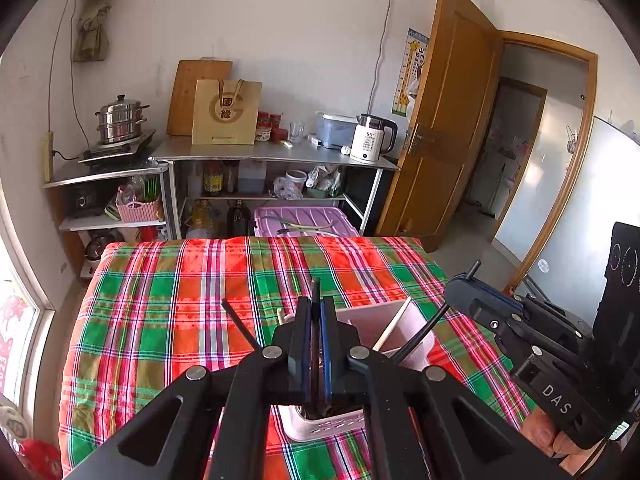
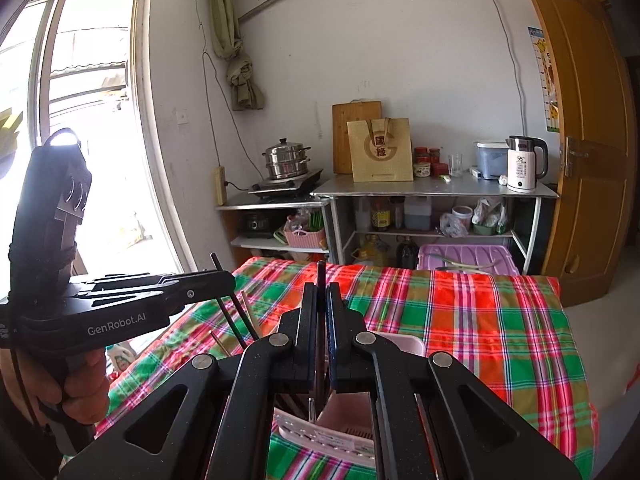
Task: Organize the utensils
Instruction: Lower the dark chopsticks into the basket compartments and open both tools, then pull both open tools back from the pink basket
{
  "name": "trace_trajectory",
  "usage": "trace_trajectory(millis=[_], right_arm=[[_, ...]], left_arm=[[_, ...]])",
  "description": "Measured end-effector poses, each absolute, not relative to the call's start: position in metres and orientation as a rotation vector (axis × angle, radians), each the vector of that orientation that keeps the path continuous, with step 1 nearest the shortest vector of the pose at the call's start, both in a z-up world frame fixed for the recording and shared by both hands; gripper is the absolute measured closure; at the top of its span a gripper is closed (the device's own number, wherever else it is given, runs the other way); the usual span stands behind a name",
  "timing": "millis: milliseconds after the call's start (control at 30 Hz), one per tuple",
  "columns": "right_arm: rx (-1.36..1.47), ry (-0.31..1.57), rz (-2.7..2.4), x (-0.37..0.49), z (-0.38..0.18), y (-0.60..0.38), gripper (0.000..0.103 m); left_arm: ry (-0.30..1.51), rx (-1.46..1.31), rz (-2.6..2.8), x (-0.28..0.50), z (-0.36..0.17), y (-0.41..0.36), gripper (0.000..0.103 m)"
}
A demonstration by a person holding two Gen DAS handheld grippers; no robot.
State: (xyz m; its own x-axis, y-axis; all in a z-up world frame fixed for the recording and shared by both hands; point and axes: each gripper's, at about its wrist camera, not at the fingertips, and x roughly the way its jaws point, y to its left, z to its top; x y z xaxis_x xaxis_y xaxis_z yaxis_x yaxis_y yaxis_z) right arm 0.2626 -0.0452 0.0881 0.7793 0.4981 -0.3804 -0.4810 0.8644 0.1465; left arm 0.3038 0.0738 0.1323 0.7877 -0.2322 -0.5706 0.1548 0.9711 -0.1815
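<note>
Chopsticks are held in both grippers. A dark chopstick [image 1: 315, 320] is pinched upright between the closed fingers of the left gripper [image 1: 316, 308], over the pink utensil holder [image 1: 384, 332] that stands on the plaid-covered tabletop [image 1: 160, 300]. A pale chopstick [image 1: 394, 322] and another dark one [image 1: 420, 334] are seen leaning in the holder's compartment. In the right wrist view, the fingers of the right gripper [image 2: 321, 300] are likewise closed on a dark chopstick [image 2: 321, 276], above the same holder, whose slotted rim is seen below. Each handle is gripped by a hand [image 2: 76, 384].
</note>
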Motion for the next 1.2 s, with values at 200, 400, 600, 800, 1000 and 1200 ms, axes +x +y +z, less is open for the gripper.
trace_trajectory(millis=[200, 400, 600, 800, 1000, 1200], right_arm=[[0.023, 0.451, 0.526, 0.263, 0.078, -0.043, 0.099], [0.013, 0.475, 0.519, 0.261, 0.082, -0.044, 0.097], [0.024, 0.439, 0.522, 0.246, 0.095, -0.057, 0.089], [0.055, 0.407, 0.516, 0.222, 0.101, -0.079, 0.088], [0.048, 0.39, 0.514, 0.188, 0.094, -0.098, 0.088], [0.007, 0.404, 0.488, 0.149, 0.069, -0.114, 0.088]], left_arm=[[0.626, -0.119, -0.211, 0.301, 0.129, 0.076, 0.099], [0.653, -0.114, -0.183, 0.299, 0.127, 0.077, 0.098], [0.613, -0.125, -0.182, 0.283, 0.138, 0.082, 0.083], [0.558, -0.121, -0.185, 0.247, 0.146, 0.084, 0.082], [0.513, -0.127, -0.191, 0.2, 0.14, 0.08, 0.082], [0.478, -0.137, -0.177, 0.151, 0.122, 0.068, 0.081]])
